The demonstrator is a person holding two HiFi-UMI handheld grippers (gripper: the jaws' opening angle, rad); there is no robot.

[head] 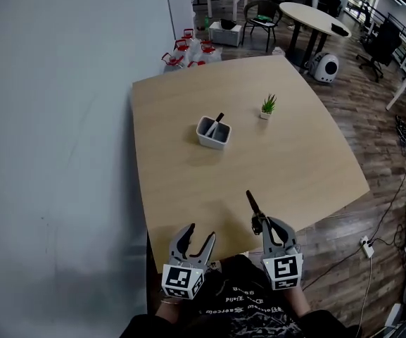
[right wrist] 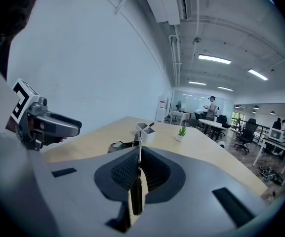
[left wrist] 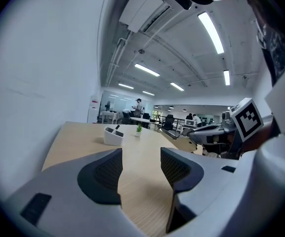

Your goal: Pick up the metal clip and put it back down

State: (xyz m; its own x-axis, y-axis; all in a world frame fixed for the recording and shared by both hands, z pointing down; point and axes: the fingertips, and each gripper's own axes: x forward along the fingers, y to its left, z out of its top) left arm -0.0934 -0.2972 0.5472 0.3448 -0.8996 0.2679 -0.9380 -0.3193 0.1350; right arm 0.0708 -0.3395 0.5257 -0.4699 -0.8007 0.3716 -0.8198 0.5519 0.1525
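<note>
- Noted right gripper (head: pixel 264 225) clamped on metal clip (head: pixel 252 203), thin edge between jaws, body projecting ahead, likely for a steady set-down.
- Found left gripper (head: pixel 201 232) spread, nothing between jaws, standing clear.

The metal clip (right wrist: pixel 136 197) is pinched edge-on between the closed jaws of the right gripper (right wrist: pixel 138 152). It shows as a thin, dark strip running up through the pads and poking out past the tips (a silvery curved part shows just left of them).
</note>
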